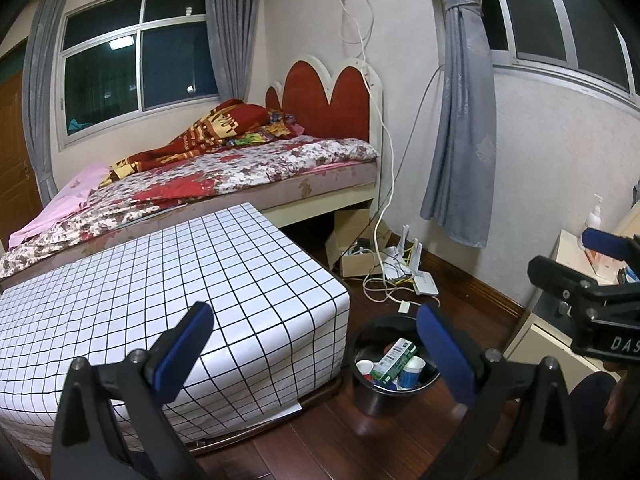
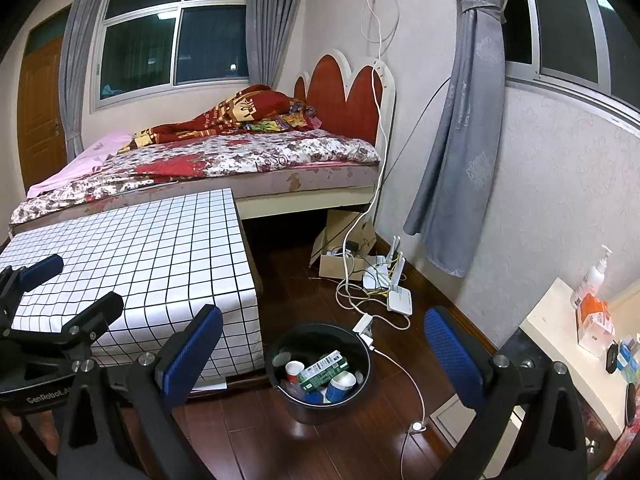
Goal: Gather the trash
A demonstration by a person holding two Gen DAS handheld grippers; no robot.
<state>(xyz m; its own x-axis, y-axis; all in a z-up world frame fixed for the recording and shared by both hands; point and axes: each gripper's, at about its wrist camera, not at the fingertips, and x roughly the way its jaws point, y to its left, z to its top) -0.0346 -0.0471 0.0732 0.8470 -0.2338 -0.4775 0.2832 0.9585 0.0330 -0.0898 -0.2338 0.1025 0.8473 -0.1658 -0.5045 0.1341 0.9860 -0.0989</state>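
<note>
2 paper cups (image 2: pixel 340 385) and a green carton (image 2: pixel 323 367) are lying in the black bin (image 2: pixel 320 408) on the floor beside the checked bench (image 2: pixel 140 248). Both grippers, left (image 1: pixel 316 350) and right (image 2: pixel 324 354), are hovering above it, fingers apart and empty.

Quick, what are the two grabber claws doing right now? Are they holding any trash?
Left gripper: open, holding nothing.
Right gripper: open, holding nothing.

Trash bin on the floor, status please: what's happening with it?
Both grippers, left and right, open, empty. Black bin holds cups and a green carton. White cable trails beside it.
</note>
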